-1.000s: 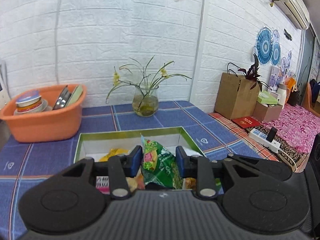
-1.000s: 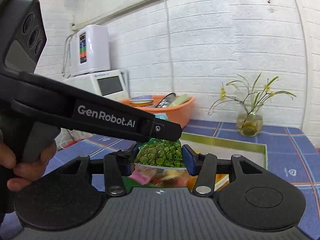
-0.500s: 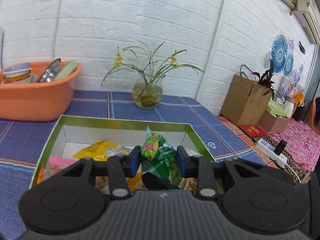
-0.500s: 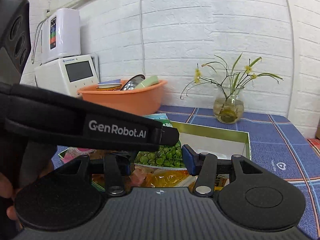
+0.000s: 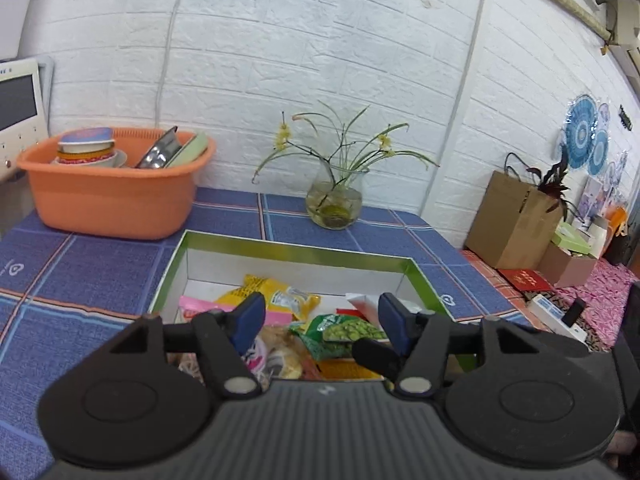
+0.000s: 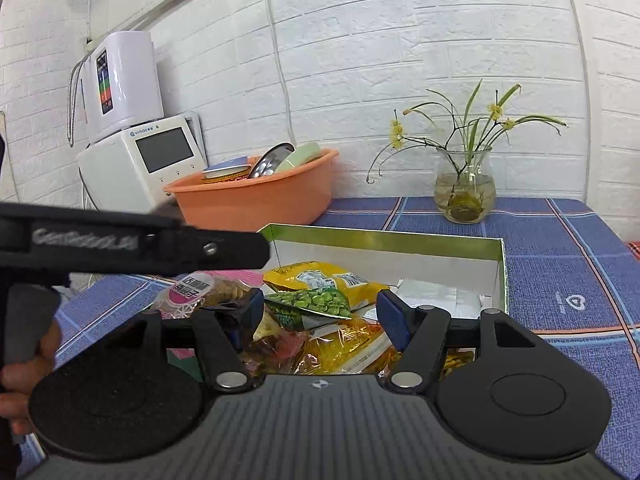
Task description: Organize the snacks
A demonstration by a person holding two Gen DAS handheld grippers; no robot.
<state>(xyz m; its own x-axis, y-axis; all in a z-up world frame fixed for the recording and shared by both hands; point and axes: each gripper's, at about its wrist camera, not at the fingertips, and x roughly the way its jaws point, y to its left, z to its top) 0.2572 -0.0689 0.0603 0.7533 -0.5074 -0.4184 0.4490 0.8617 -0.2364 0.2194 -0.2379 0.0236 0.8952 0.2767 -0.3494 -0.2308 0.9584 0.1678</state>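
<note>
**Now both grippers stand wide over the snack box**

Here I see my left gripper (image 5: 322, 320) with its blue pads spread wide and nothing between them. It hangs over the near end of the green-rimmed box (image 5: 296, 245) on the blue checked tablecloth (image 5: 96, 264). My right gripper (image 6: 320, 316) is spread just as wide and grips nothing either; it sits above the same box (image 6: 384, 237) from the near right side.

The green pea packet (image 5: 346, 332) lies loose on top of the pile in the box, framed by the left gripper's pads but touching neither. In the right wrist view the same pea packet (image 6: 314, 304) rests on a yellow packet (image 6: 348, 354) closer to me. Beyond it lies another yellow snack bag (image 6: 316, 274), toward the far wall of the box. A pink-labelled clear pack of biscuits (image 6: 204, 290) sits to the left of the peas, just beside the left pad of my right gripper. White wrappers (image 6: 436, 296) lie on the box floor at the far right.

The body of the left tool crosses the right wrist view on the left, with the person's hand (image 6: 24, 376) on its handle.

Far left on the table stands an orange basin (image 5: 112, 192) holding bowls and a steel plate. A glass vase (image 5: 334, 204) with yellow flowers stands by the far wall. A brown paper bag (image 5: 512, 220) is off to the right.
</note>
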